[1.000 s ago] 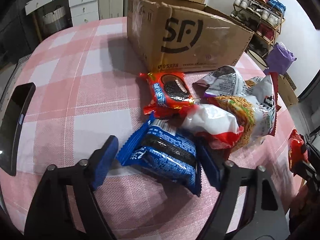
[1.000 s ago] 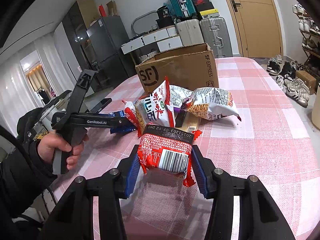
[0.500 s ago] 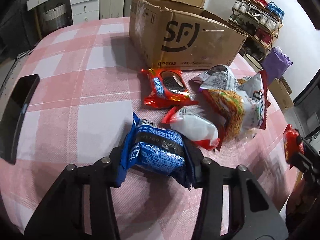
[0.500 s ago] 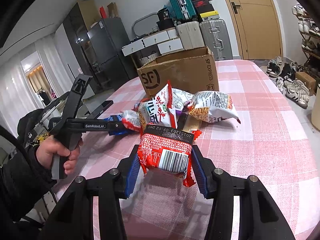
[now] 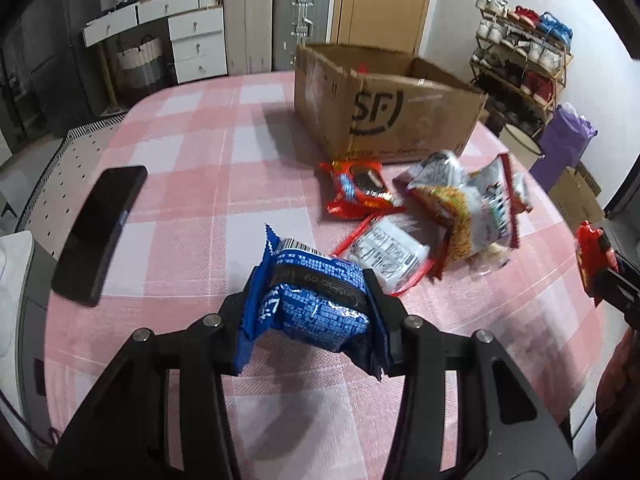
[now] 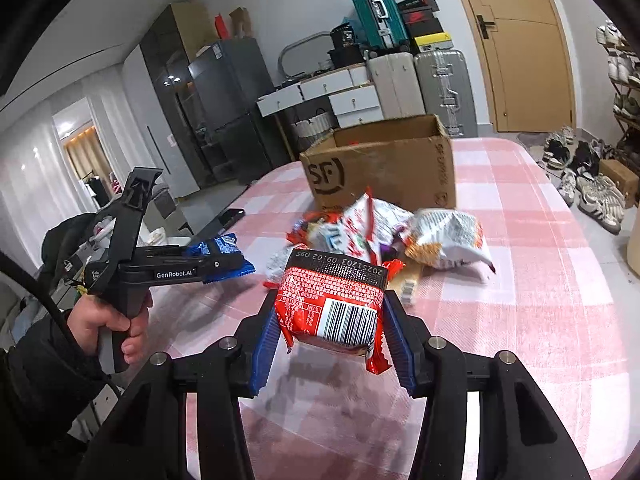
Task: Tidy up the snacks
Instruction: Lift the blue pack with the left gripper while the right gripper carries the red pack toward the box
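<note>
Snacks: left gripper [image 5: 310, 312] fingers clamp blue packet [image 5: 316, 300], lower centre of frame; right gripper [image 6: 332, 344] fingers clamp red packet [image 6: 334, 306]. Remaining packets [image 5: 460, 204] piled on surface before cardboard box [image 5: 384, 108].

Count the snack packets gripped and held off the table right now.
2. A blue packet is clamped in the left hand-held gripper, and a red packet in the right hand-held gripper. Both grips show plainly, so none is hidden.

A lived-in home: shoe rack [image 5: 520, 48], suitcases [image 6: 420, 80], fridge [image 6: 228, 108] and drawers [image 5: 196, 44] around a checked-cloth table [image 5: 192, 168].
</note>
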Demonstrator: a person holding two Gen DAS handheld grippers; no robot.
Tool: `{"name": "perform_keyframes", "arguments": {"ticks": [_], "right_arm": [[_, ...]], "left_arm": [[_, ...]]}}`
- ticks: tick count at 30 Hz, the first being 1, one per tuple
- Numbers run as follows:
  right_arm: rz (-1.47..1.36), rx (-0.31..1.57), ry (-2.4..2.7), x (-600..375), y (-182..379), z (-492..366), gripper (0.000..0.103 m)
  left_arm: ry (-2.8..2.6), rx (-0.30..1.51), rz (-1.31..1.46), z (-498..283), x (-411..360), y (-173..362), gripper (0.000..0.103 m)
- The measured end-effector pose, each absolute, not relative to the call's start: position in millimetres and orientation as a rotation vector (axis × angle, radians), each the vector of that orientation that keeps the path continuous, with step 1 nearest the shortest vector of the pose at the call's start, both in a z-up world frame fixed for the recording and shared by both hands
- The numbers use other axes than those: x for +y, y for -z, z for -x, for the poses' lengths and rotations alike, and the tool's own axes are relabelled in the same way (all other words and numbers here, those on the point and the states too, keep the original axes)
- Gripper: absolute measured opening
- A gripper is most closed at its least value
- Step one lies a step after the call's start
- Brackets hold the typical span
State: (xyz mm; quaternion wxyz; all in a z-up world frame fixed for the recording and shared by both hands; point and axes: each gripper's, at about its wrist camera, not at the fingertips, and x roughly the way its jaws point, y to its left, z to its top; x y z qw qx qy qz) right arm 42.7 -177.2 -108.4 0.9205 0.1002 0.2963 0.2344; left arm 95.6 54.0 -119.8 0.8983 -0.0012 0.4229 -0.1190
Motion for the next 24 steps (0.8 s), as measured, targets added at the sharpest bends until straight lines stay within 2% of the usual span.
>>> {"name": "perform_keyframes", "arguments": {"ticks": [8,16,24], "right_arm": [[-0.216,0.547,-0.526,-172,58,-49,0.050],[-0.254,0.457,-0.581,-181,-13,-73,0.050],[-0.224,0.453,-0.571,-185,-70,-128,0.049]], "left_arm": [[0.301,0.801,0.029,-83,59,61,0.043],[0.373,0.750,0.105,-110,59,-7,0.043],[0.397,0.726,0.112,-152,40,-62,0.044]]}}
